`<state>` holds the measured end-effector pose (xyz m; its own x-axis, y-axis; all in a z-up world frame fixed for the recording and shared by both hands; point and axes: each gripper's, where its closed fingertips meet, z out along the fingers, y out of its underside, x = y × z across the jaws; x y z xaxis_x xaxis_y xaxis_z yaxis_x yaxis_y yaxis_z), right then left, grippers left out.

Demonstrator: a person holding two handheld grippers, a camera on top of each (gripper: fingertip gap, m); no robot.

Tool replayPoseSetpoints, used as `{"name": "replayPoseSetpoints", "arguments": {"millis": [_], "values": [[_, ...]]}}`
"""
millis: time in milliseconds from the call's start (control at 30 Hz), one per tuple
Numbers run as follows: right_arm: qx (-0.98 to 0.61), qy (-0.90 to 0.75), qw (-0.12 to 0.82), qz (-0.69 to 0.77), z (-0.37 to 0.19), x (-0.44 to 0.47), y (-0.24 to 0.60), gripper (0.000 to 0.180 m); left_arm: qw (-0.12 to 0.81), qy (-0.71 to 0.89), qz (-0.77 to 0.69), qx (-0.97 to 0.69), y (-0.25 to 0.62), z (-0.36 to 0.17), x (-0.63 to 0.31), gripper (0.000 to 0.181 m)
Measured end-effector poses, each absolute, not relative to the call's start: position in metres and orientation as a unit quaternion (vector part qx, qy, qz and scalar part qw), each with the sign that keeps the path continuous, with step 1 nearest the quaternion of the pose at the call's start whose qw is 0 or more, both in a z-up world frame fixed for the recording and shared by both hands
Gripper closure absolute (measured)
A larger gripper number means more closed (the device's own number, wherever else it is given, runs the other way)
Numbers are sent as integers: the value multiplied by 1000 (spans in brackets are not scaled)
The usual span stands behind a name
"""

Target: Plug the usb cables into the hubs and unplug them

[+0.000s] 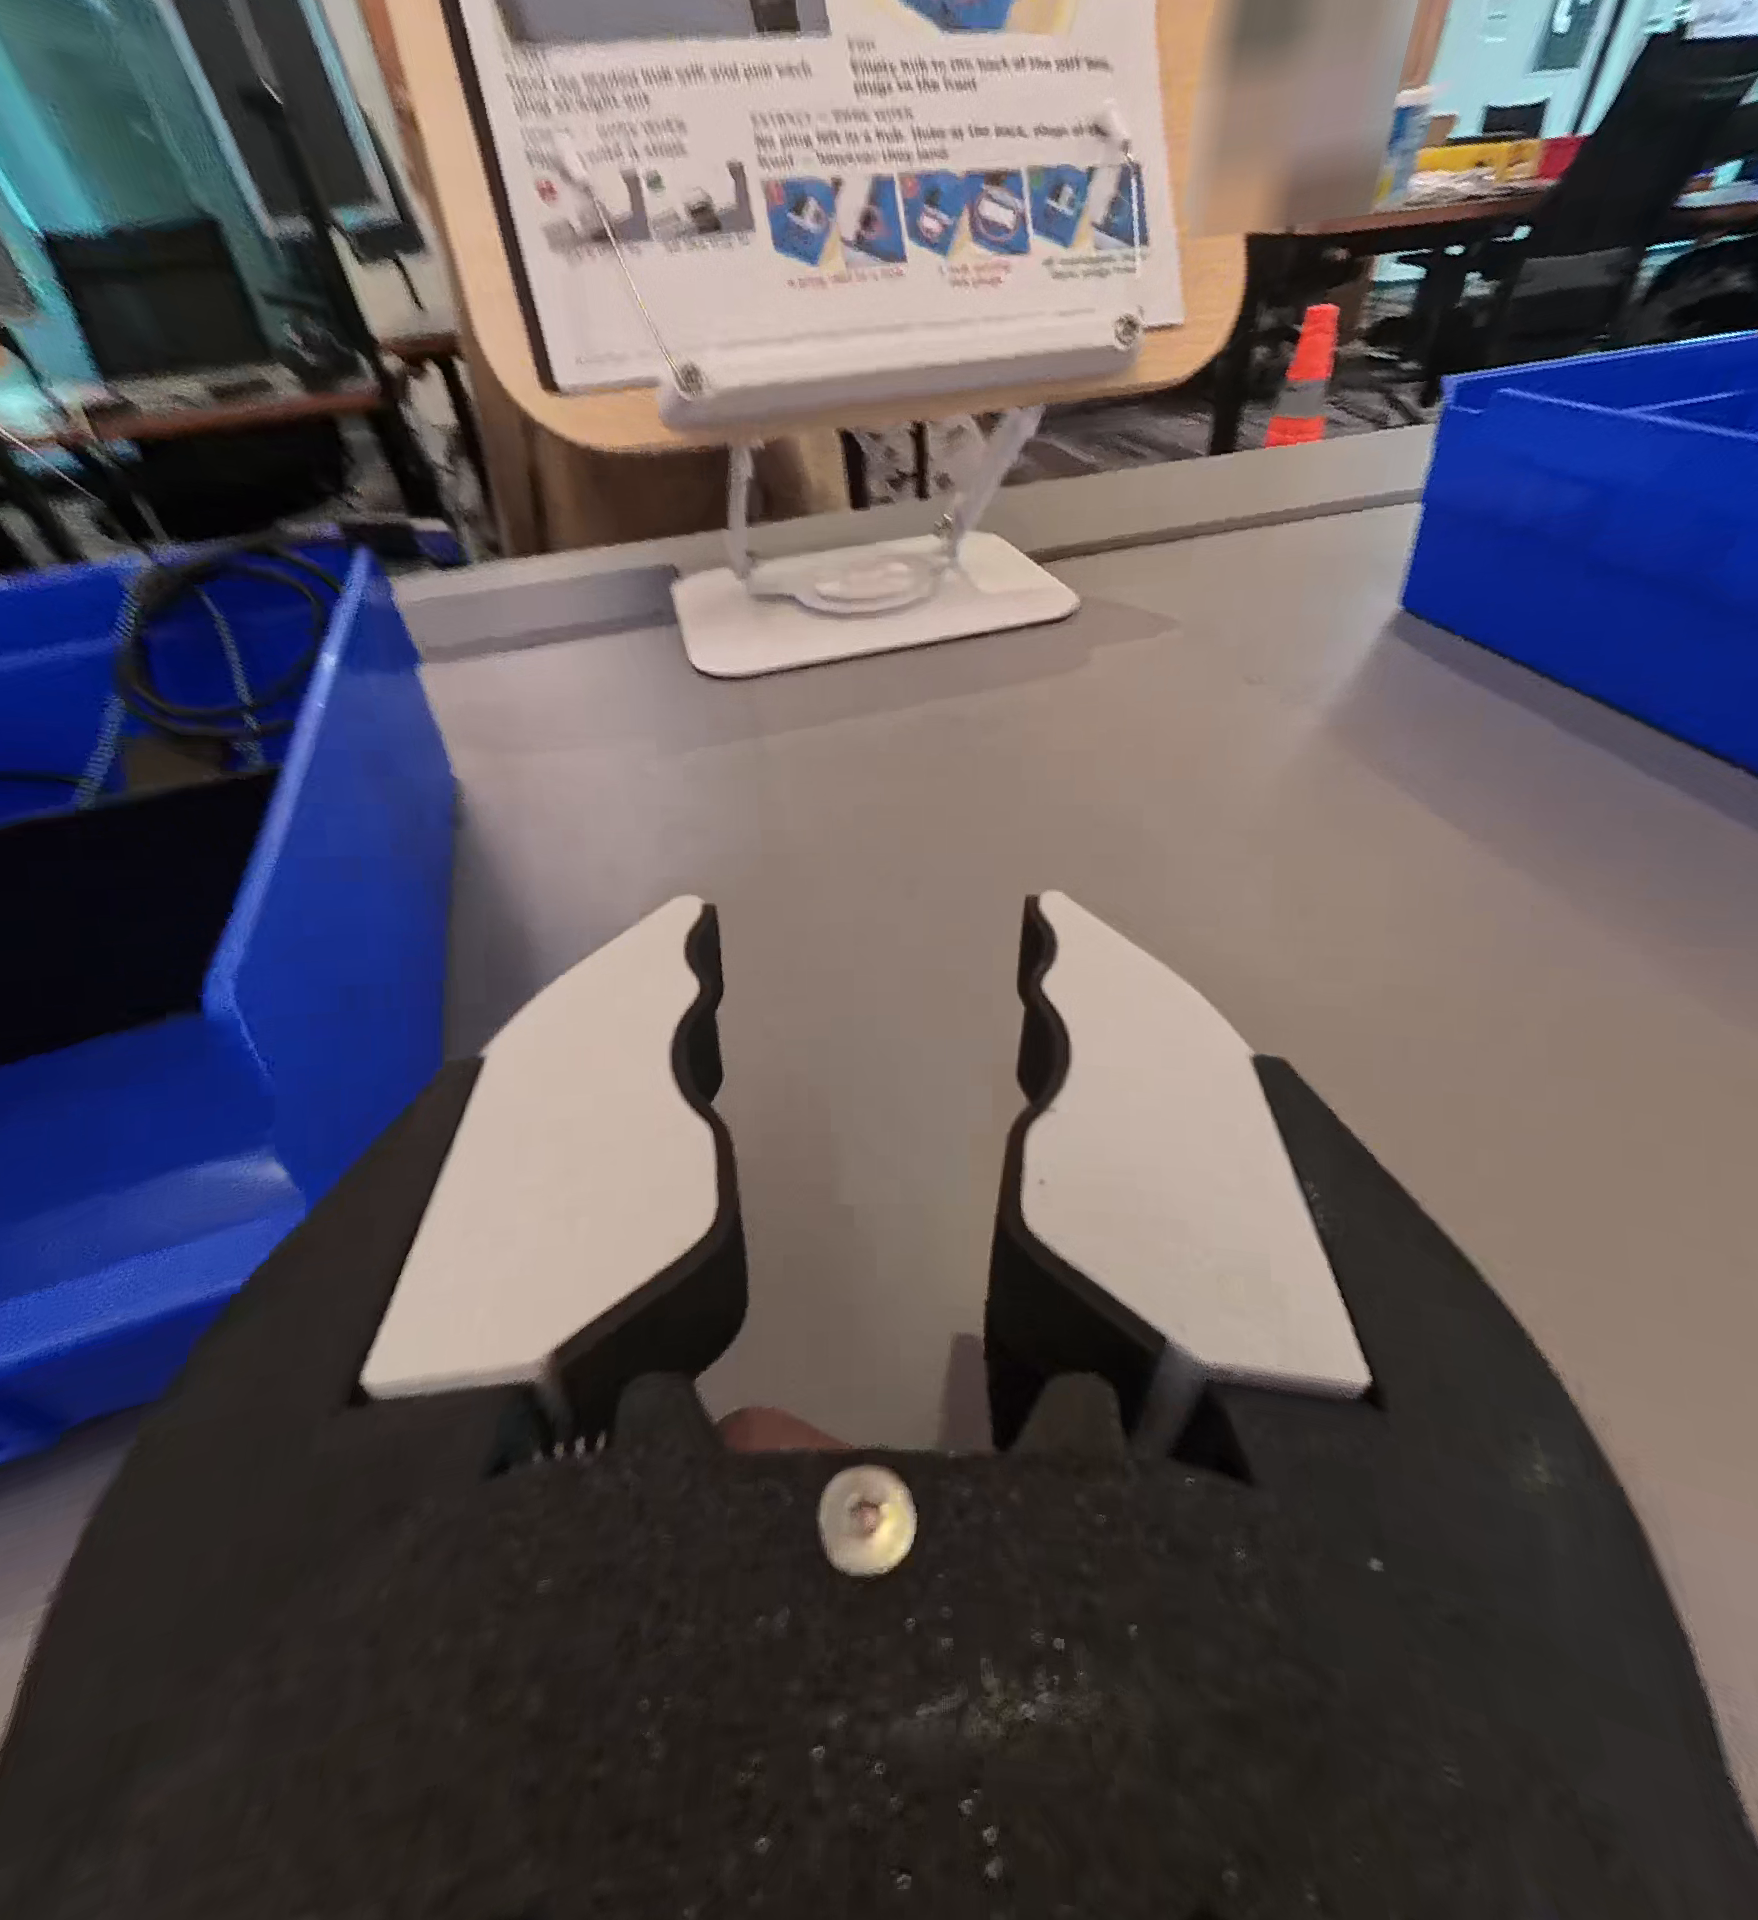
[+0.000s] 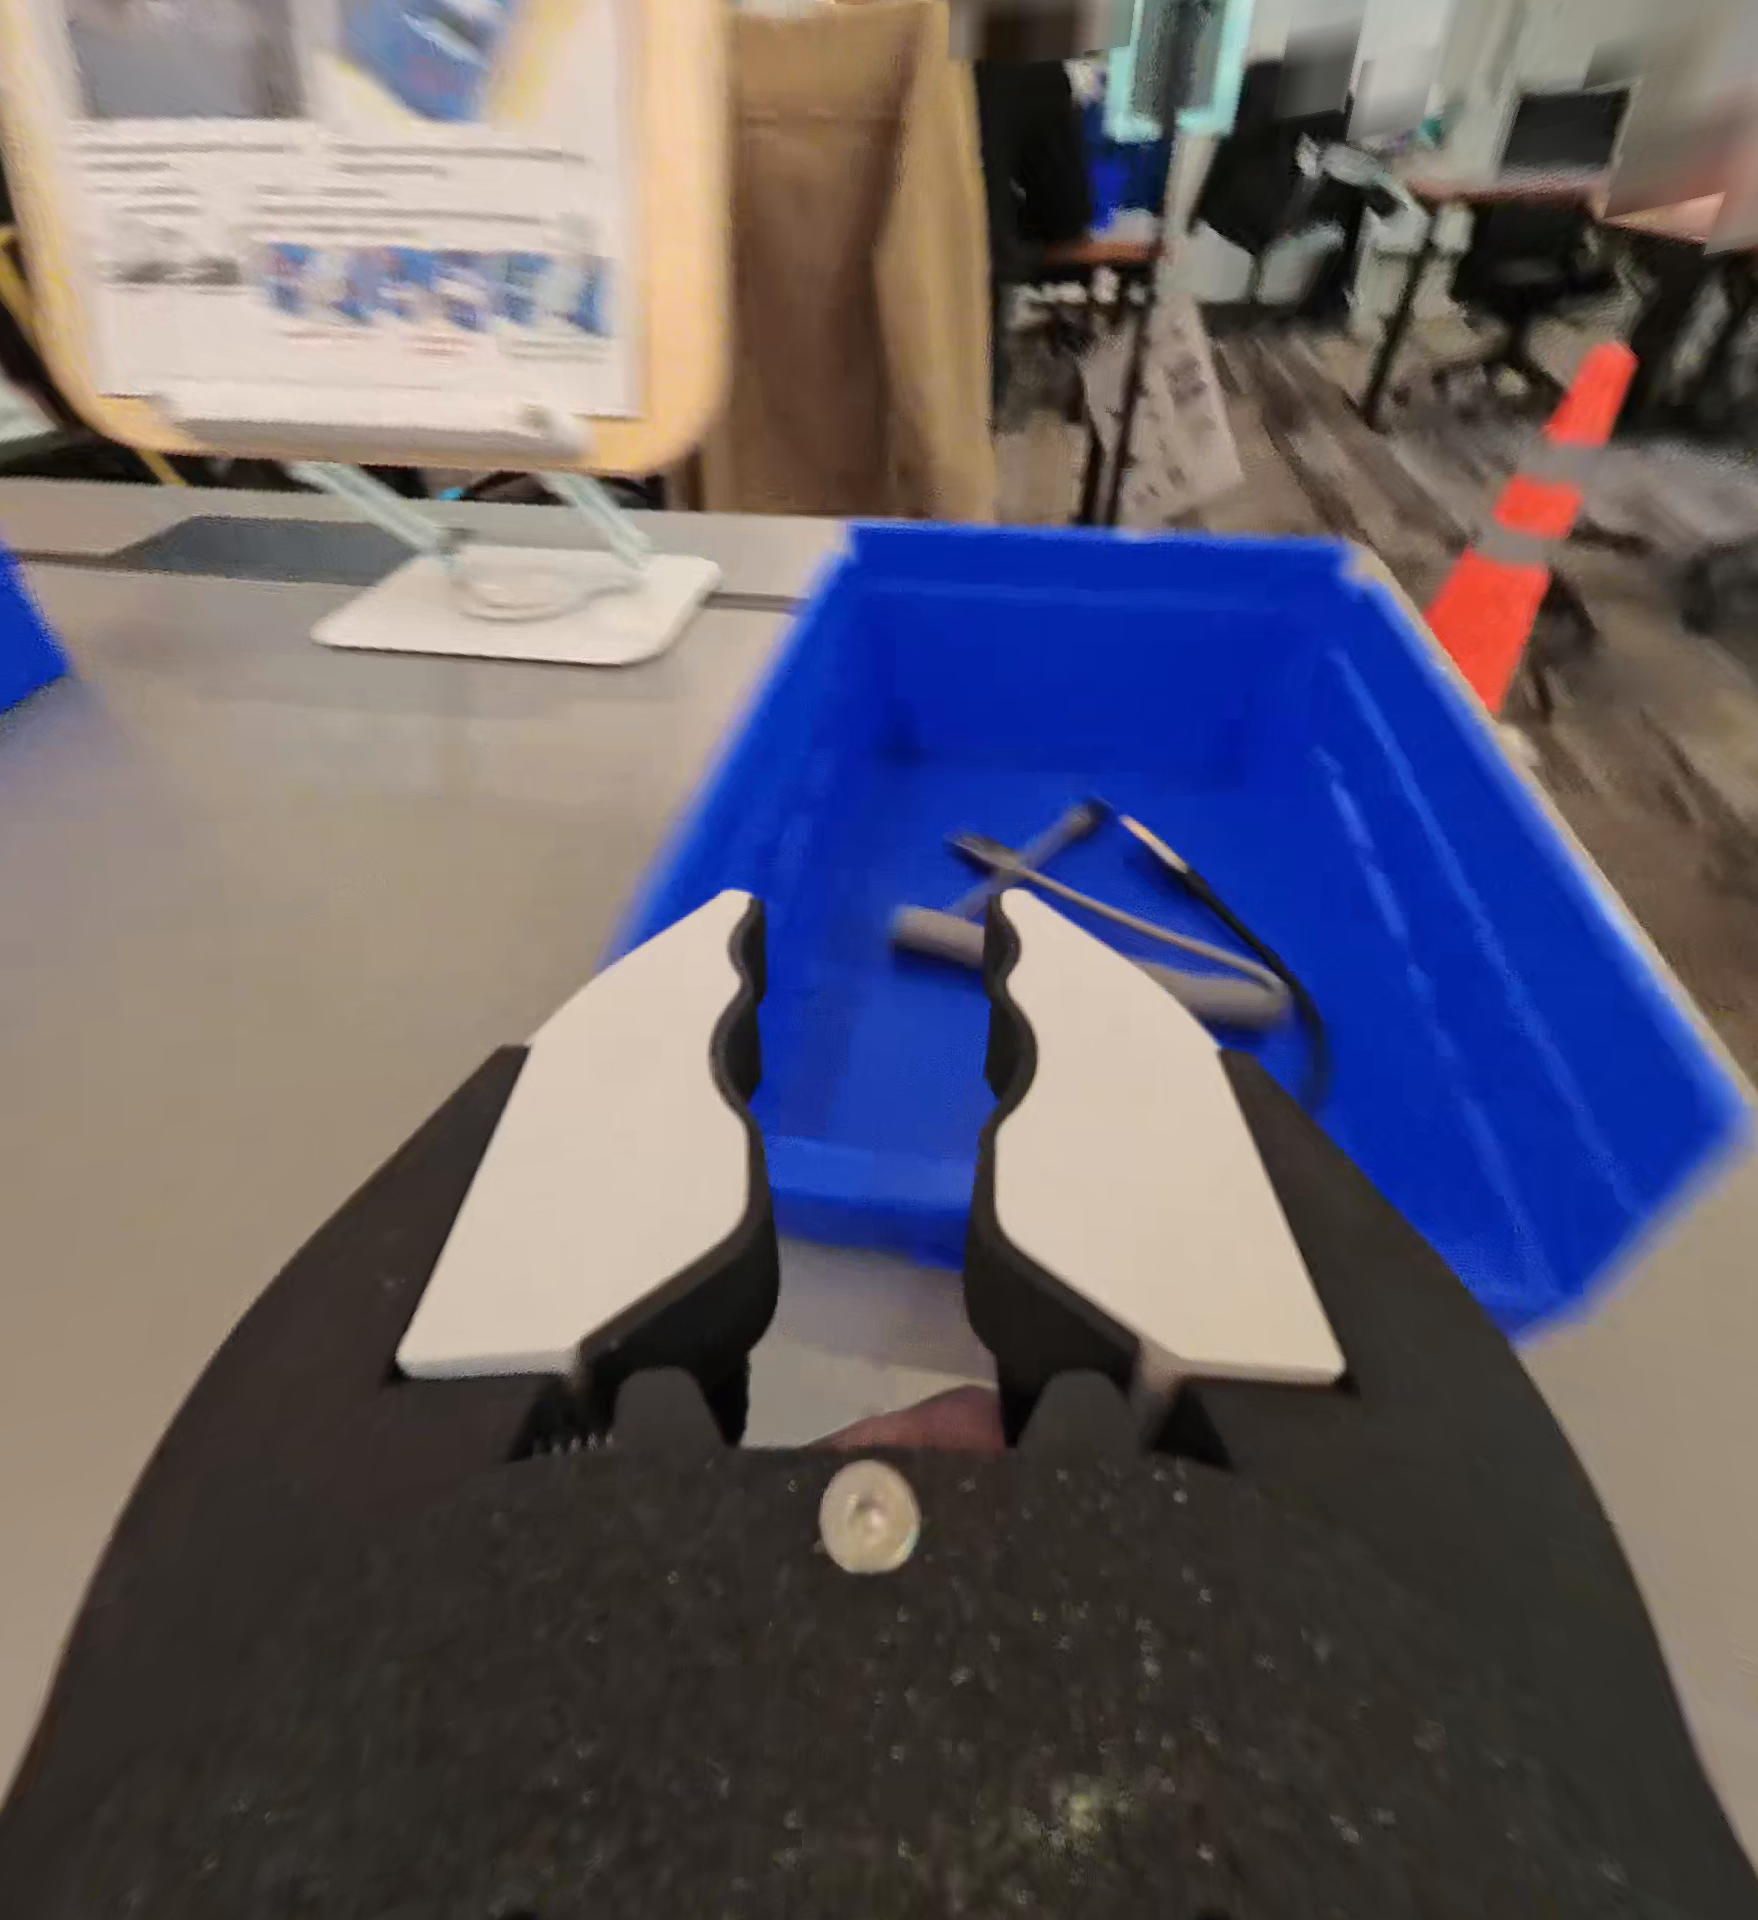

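Note:
My left gripper [image 1: 870,925] is open and empty over the grey table [image 1: 958,790]. To its left stands a blue bin [image 1: 335,883] with coiled black and braided cables [image 1: 220,644] at its far end. My right gripper [image 2: 875,925] is open and empty, held above the near wall of another blue bin [image 2: 1477,987]. Inside that bin lie two grey stick-shaped hubs [image 2: 958,925] crossed over each other, with a black cable [image 2: 1259,945] curving along their right side. The same bin shows at the right edge of the left wrist view [image 1: 1633,582].
A white stand [image 1: 875,603] at the back of the table holds an instruction sheet on a wooden board [image 1: 833,187]; it also shows in the right wrist view [image 2: 522,613]. An orange traffic cone [image 2: 1519,540] stands on the floor beyond the right bin. Desks and chairs fill the background. My right fingertips sit around 40 cm from my left ones.

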<state>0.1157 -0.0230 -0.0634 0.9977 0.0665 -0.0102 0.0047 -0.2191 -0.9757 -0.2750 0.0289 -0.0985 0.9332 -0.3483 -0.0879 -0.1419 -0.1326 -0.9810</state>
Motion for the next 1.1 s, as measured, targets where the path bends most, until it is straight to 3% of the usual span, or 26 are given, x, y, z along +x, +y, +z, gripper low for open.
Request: {"name": "replayPoseSetpoints", "arguments": {"millis": [133, 267, 367, 1100], "values": [[-767, -112, 627, 73, -57, 4, 1, 139, 620, 157, -75, -765, 37, -97, -262, 127], [-774, -105, 618, 88, -86, -42, 26, 136, 592, 136, -82, -790, 43, -111, -265, 122], [-773, -101, 623, 72, -98, -50, 30, 136, 598, 134, -90, -785, 44, -113, -270, 114], [-765, -79, 633, 89, -105, -47, 29, 137, 592, 126, -113, -788, 47, -114, -271, 120]]}}
